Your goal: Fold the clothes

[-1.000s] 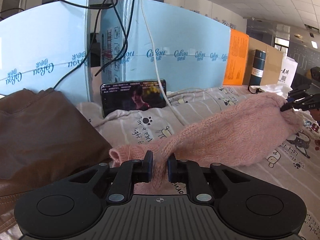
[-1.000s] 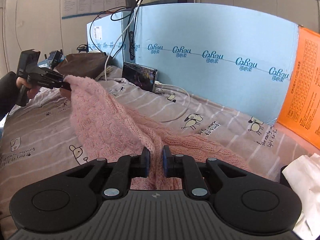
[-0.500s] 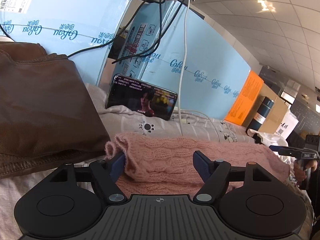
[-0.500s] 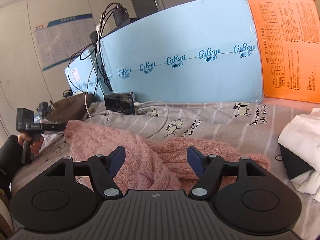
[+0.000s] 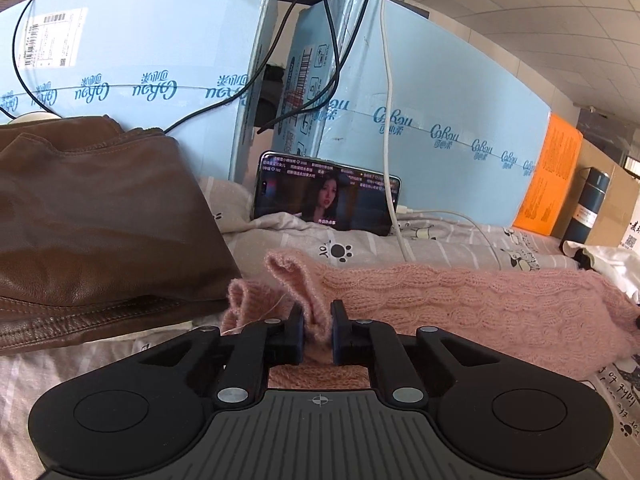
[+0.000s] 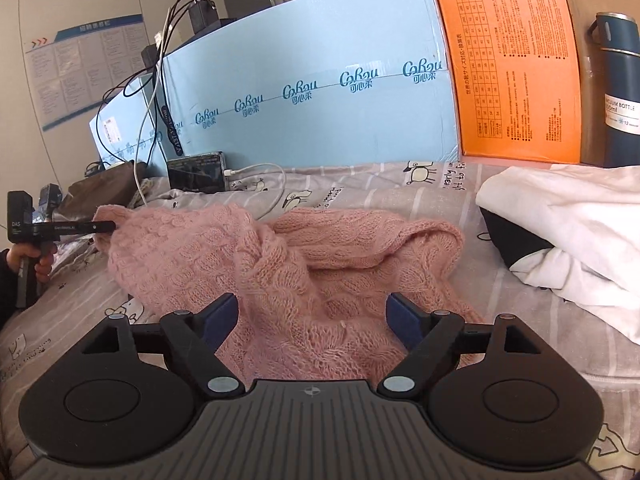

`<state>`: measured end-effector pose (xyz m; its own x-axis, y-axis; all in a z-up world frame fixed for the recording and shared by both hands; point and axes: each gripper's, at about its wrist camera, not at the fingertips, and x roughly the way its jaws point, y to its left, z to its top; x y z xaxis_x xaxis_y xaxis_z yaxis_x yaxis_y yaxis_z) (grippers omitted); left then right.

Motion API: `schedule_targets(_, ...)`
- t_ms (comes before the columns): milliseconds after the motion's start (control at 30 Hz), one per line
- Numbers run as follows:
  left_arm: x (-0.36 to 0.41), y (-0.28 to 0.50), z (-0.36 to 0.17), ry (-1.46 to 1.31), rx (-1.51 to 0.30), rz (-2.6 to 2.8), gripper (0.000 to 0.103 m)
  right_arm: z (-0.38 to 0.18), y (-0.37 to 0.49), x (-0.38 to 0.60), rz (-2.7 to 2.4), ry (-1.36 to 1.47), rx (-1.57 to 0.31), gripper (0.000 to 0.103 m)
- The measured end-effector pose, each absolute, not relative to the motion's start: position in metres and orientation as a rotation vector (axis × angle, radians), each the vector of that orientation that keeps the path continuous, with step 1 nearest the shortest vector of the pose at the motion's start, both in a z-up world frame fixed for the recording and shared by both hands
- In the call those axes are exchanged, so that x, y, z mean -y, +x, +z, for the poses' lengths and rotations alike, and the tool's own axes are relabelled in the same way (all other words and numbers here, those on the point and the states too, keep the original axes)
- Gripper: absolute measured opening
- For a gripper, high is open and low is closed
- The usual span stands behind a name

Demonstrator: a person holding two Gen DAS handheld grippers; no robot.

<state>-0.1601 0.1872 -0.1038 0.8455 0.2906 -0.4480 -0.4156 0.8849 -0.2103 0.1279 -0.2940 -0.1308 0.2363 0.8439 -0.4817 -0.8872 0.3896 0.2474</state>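
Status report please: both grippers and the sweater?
Left gripper shut on pink knitted sweater. Right gripper open above it. White garment lies beside.

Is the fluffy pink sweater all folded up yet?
Not yet. The pink sweater is laid across the bed, bunched and partly doubled over. The left gripper is shut on a bit of its edge, while the right gripper is open over the other end. It probably needs more folds and smoothing.
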Motion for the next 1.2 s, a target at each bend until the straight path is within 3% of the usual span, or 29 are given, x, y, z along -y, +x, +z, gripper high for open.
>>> schedule_targets(33,-0.185,-0.163,-0.102,-0.310,-0.401,0.382,0.008,-0.133,0.129,0.289,1.203,-0.096,-0.614,0.051)
schedule_targets(67,-0.183,-0.166,-0.100,-0.312,-0.383,0.386,0.008,-0.136,0.131,0.285,1.218,-0.108,-0.624,0.015)
schedule_targets(267,-0.170,-0.182,-0.090,-0.337,-0.274,0.393,0.007,-0.113,0.153,0.296,1.250,-0.019,-0.542,0.016)
schedule_targets(500,-0.164,-0.182,-0.099,-0.322,-0.348,0.463,0.007,-0.091,0.197,0.272,1.214,-0.073,-0.574,0.016)
schedule_targets(600,-0.168,-0.177,-0.102,-0.327,-0.394,0.488,0.008,-0.107,0.200,0.252,1.205,-0.173,-0.654,0.023)
schedule_targets(700,-0.175,-0.174,-0.107,-0.356,-0.439,0.507,0.009,-0.120,0.200,0.245,1.177,-0.200,-0.668,0.041)
schedule_targets(767,-0.176,-0.175,-0.107,-0.368,-0.437,0.513,0.014,-0.117,0.198,0.251,1.127,-0.166,-0.627,0.060)
schedule_targets(800,-0.175,-0.178,-0.106,-0.370,-0.415,0.510,0.017,-0.113,0.194,0.255,1.098,-0.151,-0.596,0.063)
schedule_targets(867,-0.174,-0.186,-0.101,-0.377,-0.364,0.529,0.031,-0.104,0.183,0.264,1.055,-0.106,-0.534,0.069)
schedule_targets(900,-0.173,-0.190,-0.097,-0.392,-0.341,0.550,0.044,-0.098,0.174,0.270,1.026,-0.066,-0.496,0.073)
schedule_targets(933,-0.174,-0.196,-0.093,-0.420,-0.311,0.572,0.056,-0.094,0.164,0.275,1.018,-0.030,-0.472,0.083)
schedule_targets(1100,-0.181,-0.232,-0.088,-0.695,-0.156,0.660,0.079,-0.088,0.121,0.300,1.006,0.165,-0.411,0.094)
schedule_targets(1200,-0.174,-0.235,-0.090,-0.758,-0.166,0.604,0.083,-0.094,0.110,0.302,1.003,0.257,-0.466,0.095)
